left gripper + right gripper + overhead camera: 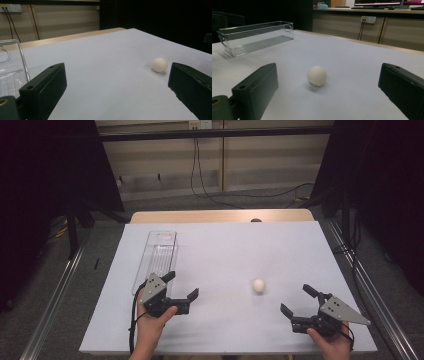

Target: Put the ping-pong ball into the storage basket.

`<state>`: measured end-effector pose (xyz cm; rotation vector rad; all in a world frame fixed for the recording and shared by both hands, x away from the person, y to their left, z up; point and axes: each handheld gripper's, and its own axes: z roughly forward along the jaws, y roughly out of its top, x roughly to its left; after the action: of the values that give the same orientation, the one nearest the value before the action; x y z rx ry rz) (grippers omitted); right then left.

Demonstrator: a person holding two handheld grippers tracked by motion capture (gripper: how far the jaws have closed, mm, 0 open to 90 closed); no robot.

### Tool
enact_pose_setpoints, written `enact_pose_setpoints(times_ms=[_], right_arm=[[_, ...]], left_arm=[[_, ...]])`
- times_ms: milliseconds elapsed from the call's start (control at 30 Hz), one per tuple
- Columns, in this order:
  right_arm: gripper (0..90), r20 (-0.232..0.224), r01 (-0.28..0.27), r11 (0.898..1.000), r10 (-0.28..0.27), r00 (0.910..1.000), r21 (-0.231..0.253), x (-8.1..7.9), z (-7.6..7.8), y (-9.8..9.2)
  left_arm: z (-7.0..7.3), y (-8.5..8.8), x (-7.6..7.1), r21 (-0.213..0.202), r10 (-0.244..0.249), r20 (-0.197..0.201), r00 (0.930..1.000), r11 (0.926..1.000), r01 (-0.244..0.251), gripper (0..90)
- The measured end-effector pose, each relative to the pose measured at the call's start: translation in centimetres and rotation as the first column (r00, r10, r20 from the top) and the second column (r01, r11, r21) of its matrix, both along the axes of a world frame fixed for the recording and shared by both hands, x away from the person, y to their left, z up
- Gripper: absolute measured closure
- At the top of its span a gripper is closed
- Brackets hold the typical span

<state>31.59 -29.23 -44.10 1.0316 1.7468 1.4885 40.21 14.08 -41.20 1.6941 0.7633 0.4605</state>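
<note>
**White ball still loose, clear bin still empty**

White and matte, the ball [258, 285] lies alone on the pale surface [225, 250], toward the right half and nearer the person than the far edge. Nothing touches it. In the right gripper view it sits between the two black jaws but ahead of them, with bare surface on every side, and a faint printed mark shows low on its front.

Our right tool [299, 304] rests near the ball, below and to its right in the high view, jaws spread wide and holding nothing. Our left tool [181, 285] is farther off, also wide open and empty; its own view shows the ball well apart from it, off toward the right jaw.

Beyond the left tool lies the clear plastic bin [159, 257], long and narrow, running away from the person along the left of the surface. We see nothing inside it.

We judge the work to be at its very start: most likely the ball goes into the bin, and so far no grasp has been made. Closing on the ball, lifting it, carrying it across and releasing it are all left to do.
</note>
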Motion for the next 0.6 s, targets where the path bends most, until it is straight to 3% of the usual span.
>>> enact_pose_setpoints(times_ms=[600], right_arm=[[2.0, 0.001, -0.002, 1.000, 0.002, 1.0000, -0.002, 0.0, 0.0, 0.0]], left_arm=[[0.0, -1.3, 0.4, 0.007, -0.010, 0.004, 0.9999, 0.9999, 0.010, 2.1]])
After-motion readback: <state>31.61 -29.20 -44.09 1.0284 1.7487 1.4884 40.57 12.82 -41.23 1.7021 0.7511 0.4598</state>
